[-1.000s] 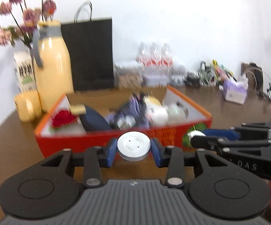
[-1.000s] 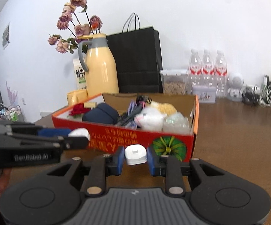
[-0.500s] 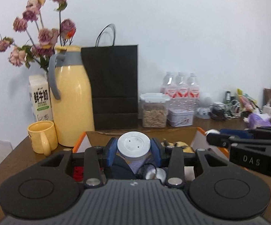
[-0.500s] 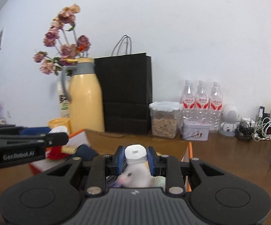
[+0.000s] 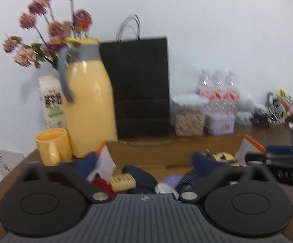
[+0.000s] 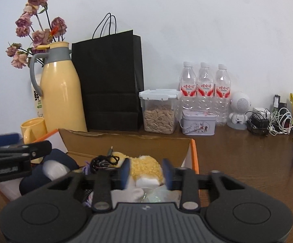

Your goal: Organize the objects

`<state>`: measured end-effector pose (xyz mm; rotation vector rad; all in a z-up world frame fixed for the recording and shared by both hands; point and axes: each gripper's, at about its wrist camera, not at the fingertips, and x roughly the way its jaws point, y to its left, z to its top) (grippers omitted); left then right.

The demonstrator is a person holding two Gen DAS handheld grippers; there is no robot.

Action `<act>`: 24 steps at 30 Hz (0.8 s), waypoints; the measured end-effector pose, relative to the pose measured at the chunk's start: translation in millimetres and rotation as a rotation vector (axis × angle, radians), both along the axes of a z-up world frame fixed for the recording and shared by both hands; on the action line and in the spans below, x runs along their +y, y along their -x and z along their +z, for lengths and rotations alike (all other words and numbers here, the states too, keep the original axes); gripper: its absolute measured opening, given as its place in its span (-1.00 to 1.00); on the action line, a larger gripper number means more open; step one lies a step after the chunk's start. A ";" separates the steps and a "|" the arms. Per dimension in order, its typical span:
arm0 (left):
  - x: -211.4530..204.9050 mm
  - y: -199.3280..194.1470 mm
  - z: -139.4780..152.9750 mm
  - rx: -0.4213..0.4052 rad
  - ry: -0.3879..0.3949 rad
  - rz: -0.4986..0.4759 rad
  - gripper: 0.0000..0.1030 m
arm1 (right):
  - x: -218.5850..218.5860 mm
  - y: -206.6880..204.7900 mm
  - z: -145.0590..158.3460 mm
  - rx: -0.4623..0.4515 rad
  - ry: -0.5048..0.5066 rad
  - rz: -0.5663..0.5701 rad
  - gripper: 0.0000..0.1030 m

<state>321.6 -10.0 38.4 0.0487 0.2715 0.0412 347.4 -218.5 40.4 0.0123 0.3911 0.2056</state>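
Brown wood of the worktop [image 6: 237, 158] carries everything, and along the wall stand the big bystanders: a black paper bag [image 6: 110, 81], then a yellow jug [image 6: 62, 93] with dried flowers behind it. In front sits the orange cardboard box [image 6: 194, 151], open-topped, which looks like the place where loose things are being gathered. Both grippers hang over it, probably so that what they let go lands inside. The left gripper [image 5: 144, 162] is opening to its widest, nothing between its fingers; a white round object [image 5: 164, 188] lies in the box just below it, half hidden by the gripper body and blurred. The right gripper [image 6: 146, 174] is also opening, and a small white block [image 6: 147, 182] sits low between its fingers above a yellow plush toy [image 6: 144, 166]; whether the pads touch it is hard to tell. Dark cloth, a black cable [image 6: 104, 161] and a yellow eraser-like piece [image 5: 122, 181] crowd the box, their shapes mostly cut off.
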 end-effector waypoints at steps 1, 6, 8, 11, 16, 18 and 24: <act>1.8 3.1 1.0 -0.018 0.007 0.013 1.00 | -0.5 2.5 0.0 -0.008 -0.001 -0.007 0.53; 6.0 6.2 3.5 -0.019 0.022 0.036 1.00 | 0.3 13.0 3.9 -0.041 0.000 -0.006 1.00; 6.1 6.9 4.7 -0.021 0.020 0.040 1.00 | 2.4 15.2 4.0 -0.038 0.004 0.003 1.00; 6.6 11.7 8.0 -0.033 0.019 0.041 1.00 | 6.2 19.1 5.7 -0.040 0.012 0.016 1.00; 10.2 26.3 18.5 -0.045 0.023 0.047 1.00 | 10.8 34.1 14.7 -0.057 0.021 0.017 1.00; 12.7 36.7 24.0 -0.050 0.019 0.046 1.00 | 11.1 44.5 20.7 -0.072 0.022 0.014 1.00; 23.0 77.6 34.5 -0.039 0.000 0.015 1.00 | 16.1 86.3 36.1 -0.046 0.031 0.052 1.00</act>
